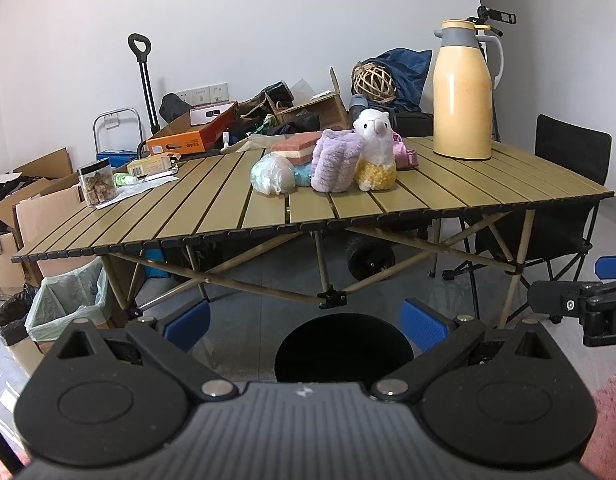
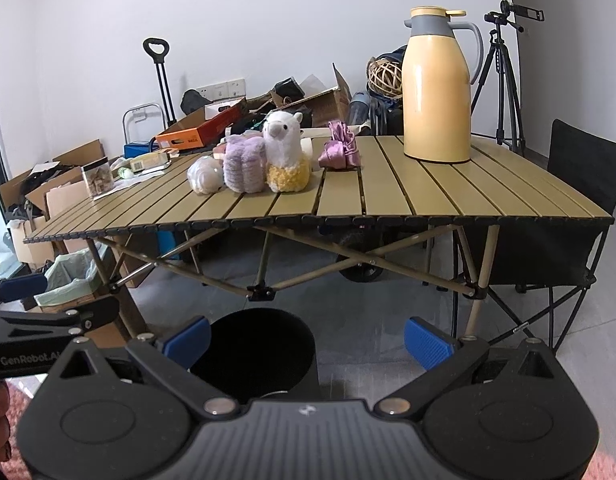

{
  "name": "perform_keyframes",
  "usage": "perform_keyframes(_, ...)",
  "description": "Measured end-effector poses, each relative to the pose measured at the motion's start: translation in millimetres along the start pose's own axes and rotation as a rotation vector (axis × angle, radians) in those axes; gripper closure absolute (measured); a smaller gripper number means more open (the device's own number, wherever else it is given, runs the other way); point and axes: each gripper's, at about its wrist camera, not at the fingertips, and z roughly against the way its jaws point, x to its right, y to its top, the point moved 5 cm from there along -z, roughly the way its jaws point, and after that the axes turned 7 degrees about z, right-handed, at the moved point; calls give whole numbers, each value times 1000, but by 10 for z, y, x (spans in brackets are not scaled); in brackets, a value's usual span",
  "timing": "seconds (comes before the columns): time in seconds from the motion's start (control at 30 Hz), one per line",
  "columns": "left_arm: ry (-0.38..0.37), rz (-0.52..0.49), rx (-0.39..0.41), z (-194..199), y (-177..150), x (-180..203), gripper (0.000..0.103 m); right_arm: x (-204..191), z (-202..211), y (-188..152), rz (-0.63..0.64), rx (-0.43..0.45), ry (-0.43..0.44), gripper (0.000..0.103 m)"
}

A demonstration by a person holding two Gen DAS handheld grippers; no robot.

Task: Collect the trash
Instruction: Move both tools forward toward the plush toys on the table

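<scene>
left wrist view: you face a slatted folding table (image 1: 448, 184) carrying a tall yellow thermos (image 1: 462, 92), a white alpaca plush (image 1: 375, 148), a fluffy purple bundle (image 1: 335, 162) and a crumpled plastic bag (image 1: 272, 174), while a round black bin (image 1: 344, 348) sits on the floor just ahead of your left gripper (image 1: 305, 322), whose blue-padded fingers (image 1: 186, 324) are spread wide and hold nothing. right wrist view: your right gripper (image 2: 308, 338) hangs level beside it, fingers likewise apart and empty, the bin to its left, and a pink crumpled wrapper (image 2: 340, 152) lies on the tabletop near the thermos.
</scene>
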Motion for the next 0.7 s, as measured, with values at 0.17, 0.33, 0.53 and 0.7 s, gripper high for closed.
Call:
perform_keyframes(0.17, 10, 6, 6, -210, 108, -1, 0, 57, -202, 84, -5, 11, -1, 0)
perform_keyframes(0.33, 29, 14, 17, -417, 233, -43, 0, 90, -432, 206, 0, 27, 10, 0)
perform_keyframes(0.53, 48, 13, 49, -690, 444, -78, 0, 115, -691, 389, 11, 65, 4, 0)
perform_keyframes(0.7, 58, -1, 75, -940, 608, -37, 0, 171, -933, 556, 25, 92, -4, 0)
